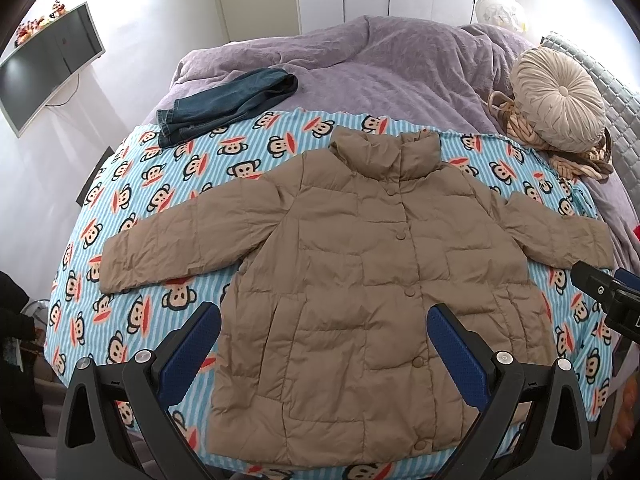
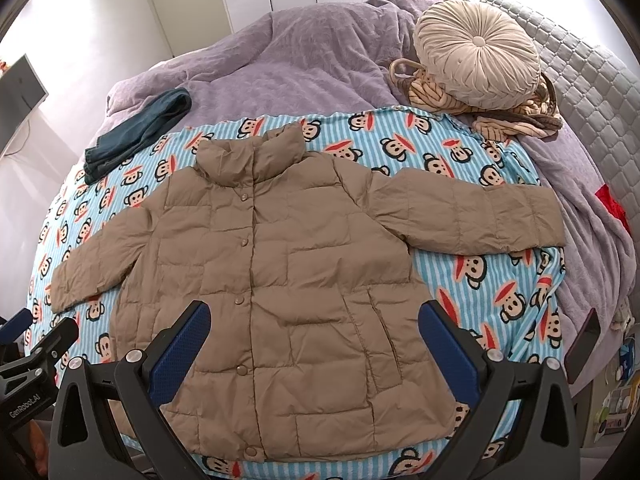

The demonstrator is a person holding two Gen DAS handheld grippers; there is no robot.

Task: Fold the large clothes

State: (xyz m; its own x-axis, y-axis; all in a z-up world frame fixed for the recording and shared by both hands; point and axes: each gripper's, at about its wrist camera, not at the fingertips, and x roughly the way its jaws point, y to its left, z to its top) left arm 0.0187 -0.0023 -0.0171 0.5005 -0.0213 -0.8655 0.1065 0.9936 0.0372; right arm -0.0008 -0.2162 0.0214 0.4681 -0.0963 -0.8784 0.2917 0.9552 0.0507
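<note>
A tan puffer jacket (image 1: 360, 280) lies flat and buttoned on a blue striped monkey-print sheet (image 1: 132, 184), both sleeves spread out sideways, collar away from me. It also shows in the right wrist view (image 2: 288, 280). My left gripper (image 1: 324, 320) is open and empty, hovering above the jacket's lower hem. My right gripper (image 2: 314, 320) is open and empty too, above the jacket's lower right part. The right gripper's body shows at the right edge of the left wrist view (image 1: 612, 300).
Folded dark jeans (image 1: 228, 104) lie at the sheet's far left corner on a purple blanket (image 1: 380, 60). A round beige cushion (image 1: 560, 108) sits on striped cloth at the far right. A phone (image 2: 582, 344) lies at the bed's right edge. A monitor (image 1: 48, 68) hangs left.
</note>
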